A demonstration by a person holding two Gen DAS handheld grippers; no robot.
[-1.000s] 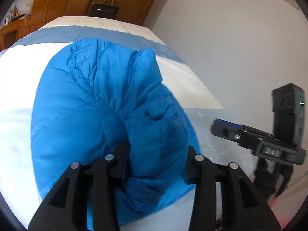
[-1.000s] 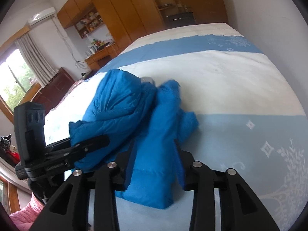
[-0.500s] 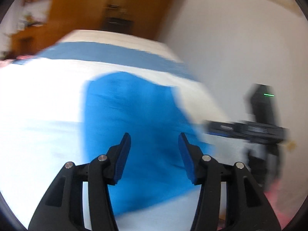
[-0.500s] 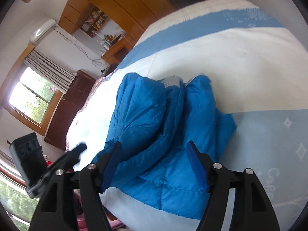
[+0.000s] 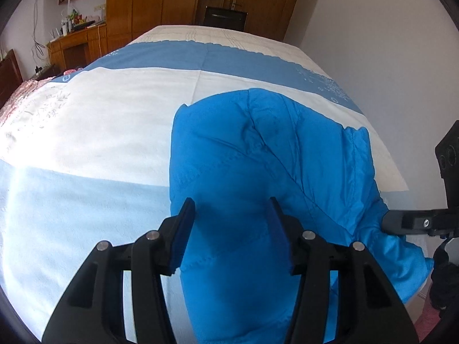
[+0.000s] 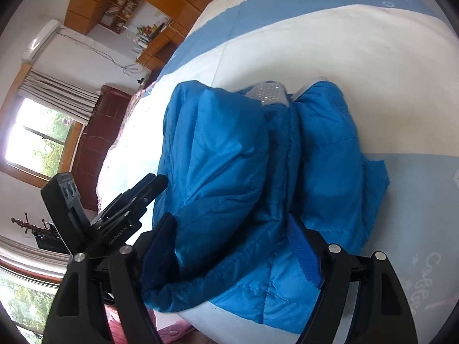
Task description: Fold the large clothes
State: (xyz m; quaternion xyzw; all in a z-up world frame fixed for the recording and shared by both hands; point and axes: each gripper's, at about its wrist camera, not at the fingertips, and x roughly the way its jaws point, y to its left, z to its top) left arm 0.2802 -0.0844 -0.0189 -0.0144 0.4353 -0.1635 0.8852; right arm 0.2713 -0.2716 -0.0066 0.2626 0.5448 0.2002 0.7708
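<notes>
**Mia:** Where is the blue puffy jacket?

**Ben:** It lies on the bed, near the front edge, over on the wall side.

**Mia:** Is it folded?

**Ben:** Partly, I think. It is bunched into a fat bundle. From the right side you can see one big flap lying over the rest, and a bit of gray lining peeks out at the far end.

**Mia:** Is the left tool holding it?

**Ben:** No. Its two fingers are spread apart with the jacket under them, gripping nothing.

**Mia:** And the right tool?

**Ben:** Spread wide too, above the near end of the bundle. It holds nothing.

**Mia:** What is left?

**Ben:** It looks lumpy and loose at the near edge. I think it needs one more fold and some smoothing.
</notes>
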